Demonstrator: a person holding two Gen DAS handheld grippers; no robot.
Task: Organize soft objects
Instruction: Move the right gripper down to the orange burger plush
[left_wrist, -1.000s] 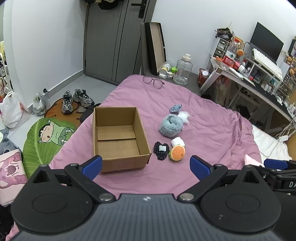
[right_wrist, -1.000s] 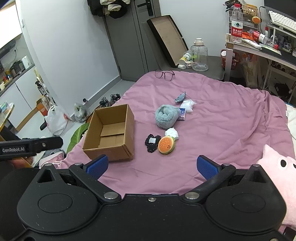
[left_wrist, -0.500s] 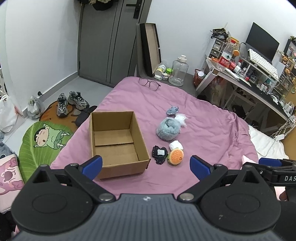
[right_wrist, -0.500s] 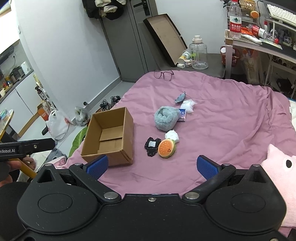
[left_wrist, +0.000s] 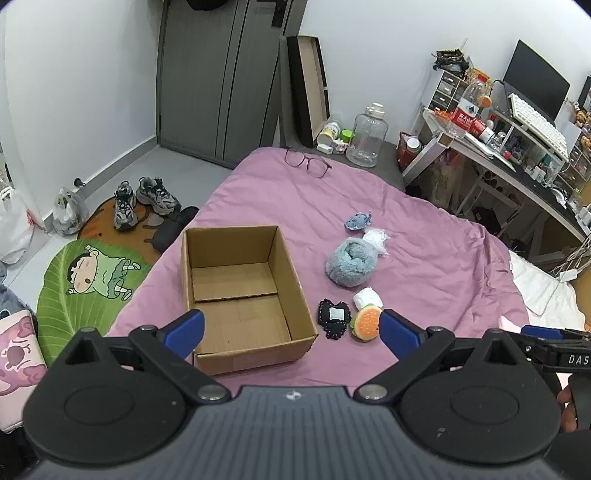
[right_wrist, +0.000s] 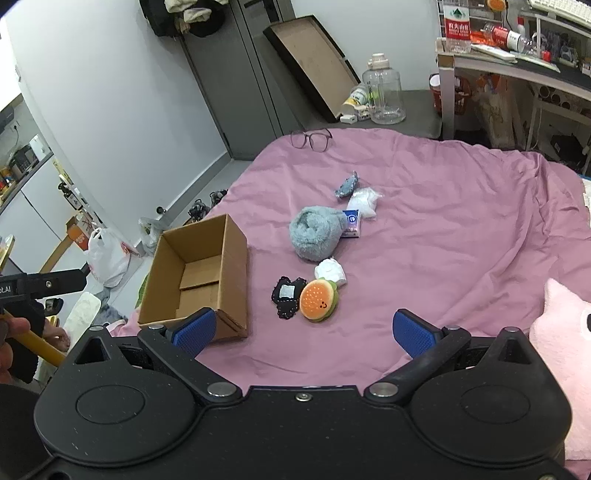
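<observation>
Both views have drawn nearer the bed (left_wrist: 424, 236), where the left tool (left_wrist: 291, 328) and right tool (right_wrist: 303, 328) gape wide, empty, over a corrugated cardboard box (left_wrist: 236, 288) beside a fuzzy grey-blue roll (left_wrist: 351, 264) and round burger plush (right_wrist: 318, 300); only the right view shows a pink plush (right_wrist: 565, 343).
</observation>
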